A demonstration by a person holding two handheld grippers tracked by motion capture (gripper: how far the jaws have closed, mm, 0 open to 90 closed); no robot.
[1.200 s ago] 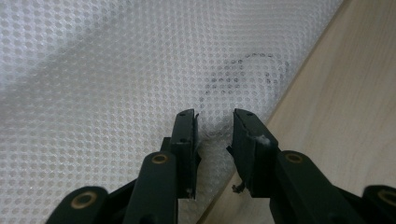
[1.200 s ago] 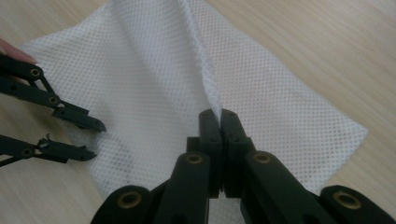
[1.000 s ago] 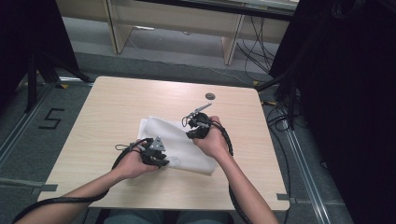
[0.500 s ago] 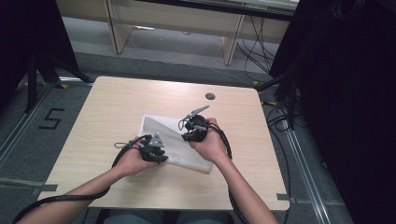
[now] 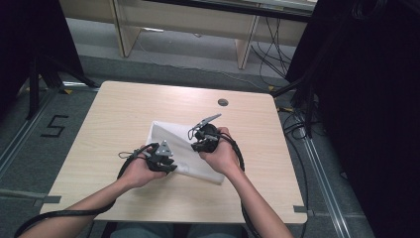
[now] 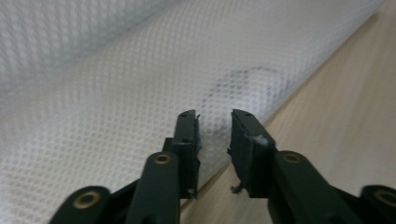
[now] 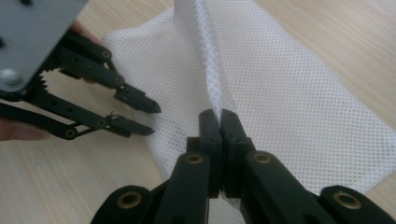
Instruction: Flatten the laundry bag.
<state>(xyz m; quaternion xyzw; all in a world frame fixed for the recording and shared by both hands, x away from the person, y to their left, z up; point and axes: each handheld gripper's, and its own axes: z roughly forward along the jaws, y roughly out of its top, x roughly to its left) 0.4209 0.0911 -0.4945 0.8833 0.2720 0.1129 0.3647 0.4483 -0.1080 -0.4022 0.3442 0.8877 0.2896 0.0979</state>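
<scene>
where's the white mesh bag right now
In the high view the white mesh bag lies mid-table between both grippers, a fold pinched in the right gripper.

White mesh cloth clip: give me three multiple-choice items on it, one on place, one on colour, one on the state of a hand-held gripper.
1. Where does the white mesh cloth lie?
A. On the floor
B. On the wooden table
C. On a shelf

2. What colour is the small round disc near the table's far edge?
A. Dark grey
B. Red
C. Yellow

3. How does the right hand-held gripper stand?
A. Wide open above the cloth
B. Shut on bare wood
C. Shut on a raised fold of the cloth

Answers:
1. B, the high view shows the cloth spread on the tabletop.
2. A, the disc looks dark grey against the pale wood.
3. C, in the right gripper view the jaws meet on a ridge of mesh.
</scene>
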